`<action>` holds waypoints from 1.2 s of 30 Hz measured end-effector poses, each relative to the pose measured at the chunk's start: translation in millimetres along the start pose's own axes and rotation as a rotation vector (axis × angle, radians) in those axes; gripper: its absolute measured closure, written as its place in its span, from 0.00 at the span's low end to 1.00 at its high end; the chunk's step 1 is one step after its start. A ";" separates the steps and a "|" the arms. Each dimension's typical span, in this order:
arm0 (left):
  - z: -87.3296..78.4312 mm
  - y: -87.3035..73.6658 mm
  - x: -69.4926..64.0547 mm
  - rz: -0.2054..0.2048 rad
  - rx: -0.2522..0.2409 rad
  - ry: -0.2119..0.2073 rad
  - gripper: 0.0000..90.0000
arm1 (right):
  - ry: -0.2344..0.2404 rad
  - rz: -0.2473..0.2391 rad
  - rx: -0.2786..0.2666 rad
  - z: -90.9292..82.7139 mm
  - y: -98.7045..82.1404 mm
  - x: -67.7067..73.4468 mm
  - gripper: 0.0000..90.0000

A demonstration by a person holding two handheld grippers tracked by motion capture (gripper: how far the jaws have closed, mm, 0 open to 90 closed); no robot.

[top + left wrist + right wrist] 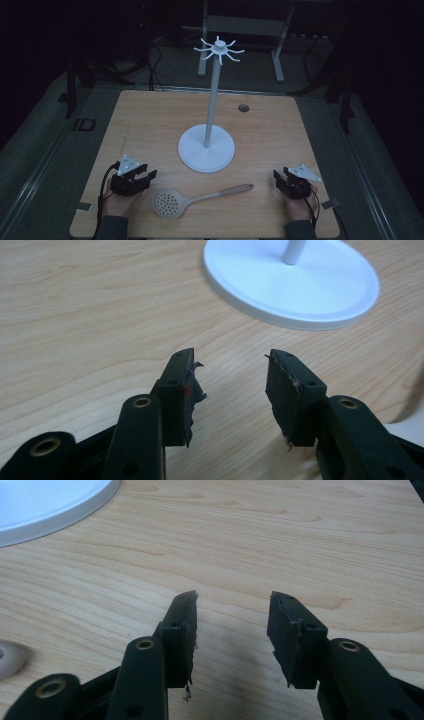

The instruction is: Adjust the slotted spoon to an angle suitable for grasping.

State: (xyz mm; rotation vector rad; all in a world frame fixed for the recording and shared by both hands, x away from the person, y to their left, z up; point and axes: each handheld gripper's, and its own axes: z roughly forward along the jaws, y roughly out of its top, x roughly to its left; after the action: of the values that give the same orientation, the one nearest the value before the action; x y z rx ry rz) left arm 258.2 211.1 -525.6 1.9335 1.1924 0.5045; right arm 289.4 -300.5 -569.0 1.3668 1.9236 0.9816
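While both hands rest near the table's (150,107) front edge, my left tongs (141,175) and right tongs (281,177) gape wide, each gripping nothing, ready, I judge, to take the skimmer (195,198). It lies flat between them along that edge, handle toward my right. Farther in, mid-table, the white hook stand (207,148) rises; nothing blocks either reach.

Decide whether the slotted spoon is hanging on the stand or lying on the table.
Lying on the table. The slotted spoon rests flat on the wood, in front of the white stand, whose top hooks are bare.
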 end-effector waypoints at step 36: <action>15.8 66.7 -49.0 0.182 0.054 -0.153 0.62 | 0.004 0.016 -0.001 -0.3 -0.1 -1.3 0.59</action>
State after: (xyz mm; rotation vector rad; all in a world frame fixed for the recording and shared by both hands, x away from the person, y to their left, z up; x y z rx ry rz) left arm 282.8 145.4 -479.0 2.0982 0.9476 0.4127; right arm 289.6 -301.9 -568.9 1.3831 1.9177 0.9929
